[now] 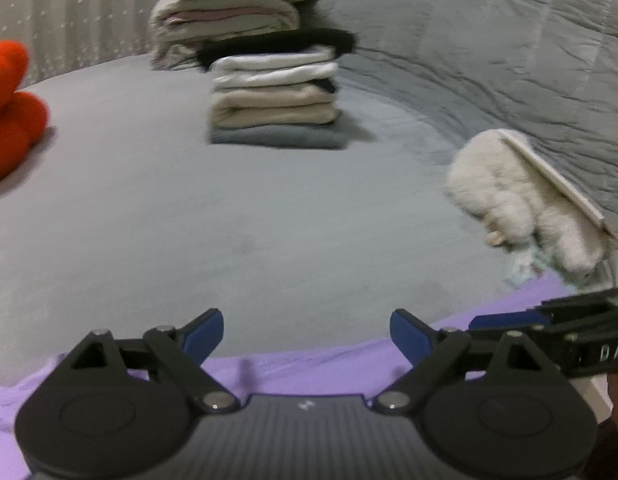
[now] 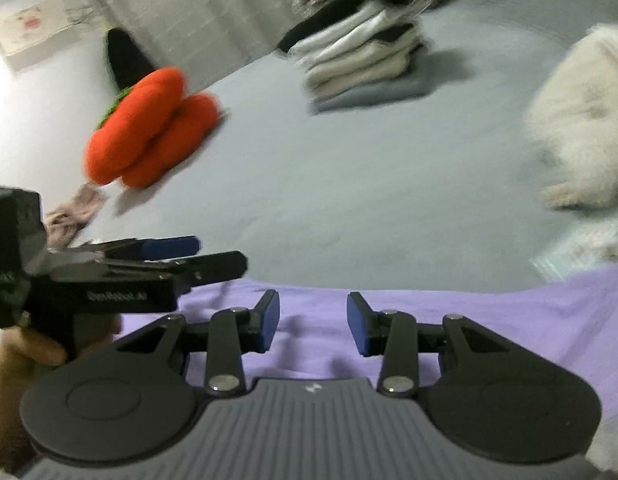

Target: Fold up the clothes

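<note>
A purple garment (image 1: 309,368) lies flat on the grey bed, under both grippers. My left gripper (image 1: 307,334) hovers over the garment's far edge, open wide, with nothing between its blue pads. My right gripper (image 2: 313,322) is also open and empty, its pads just above the purple garment (image 2: 469,320). The two grippers are close side by side. The right gripper (image 1: 489,322) shows at the right edge of the left wrist view. The left gripper (image 2: 221,254), held by a hand (image 2: 29,352), shows at the left of the right wrist view.
A stack of folded clothes (image 1: 273,96) stands mid-bed, with a taller pile (image 1: 229,16) behind it. An orange plush (image 2: 149,128) lies to the left. A white fluffy, blurred shape (image 1: 517,200) lies to the right. A grey quilt (image 1: 489,40) covers the far right.
</note>
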A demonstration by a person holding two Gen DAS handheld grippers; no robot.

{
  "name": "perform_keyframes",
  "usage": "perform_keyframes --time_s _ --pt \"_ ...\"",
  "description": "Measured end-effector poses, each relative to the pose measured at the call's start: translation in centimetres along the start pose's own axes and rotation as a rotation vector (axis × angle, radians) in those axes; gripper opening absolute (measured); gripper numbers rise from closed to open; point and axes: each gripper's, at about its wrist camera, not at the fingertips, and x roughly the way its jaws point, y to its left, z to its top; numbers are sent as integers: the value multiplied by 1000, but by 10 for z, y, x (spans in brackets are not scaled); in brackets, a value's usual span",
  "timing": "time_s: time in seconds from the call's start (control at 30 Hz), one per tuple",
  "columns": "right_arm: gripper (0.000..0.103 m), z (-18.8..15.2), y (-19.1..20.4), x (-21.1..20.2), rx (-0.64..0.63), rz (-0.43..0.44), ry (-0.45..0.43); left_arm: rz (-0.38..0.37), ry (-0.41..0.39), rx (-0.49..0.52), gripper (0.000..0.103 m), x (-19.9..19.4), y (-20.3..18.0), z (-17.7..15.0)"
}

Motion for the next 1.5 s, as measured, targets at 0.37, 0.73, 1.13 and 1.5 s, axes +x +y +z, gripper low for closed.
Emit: perform_keyframes --time_s 0.37,0.73,1.13,1.5 --pt "42 25 8 98 164 305 287 60 -39 -167 89 -31 97 -26" --pt "42 43 24 157 233 487 426 104 -93 -348 74 -55 174 -47" --pt "42 44 78 207 185 569 518 123 -137 -411 55 -89 221 -64" --pt "37 46 115 233 154 574 506 128 -159 -465 21 -136 271 -107"
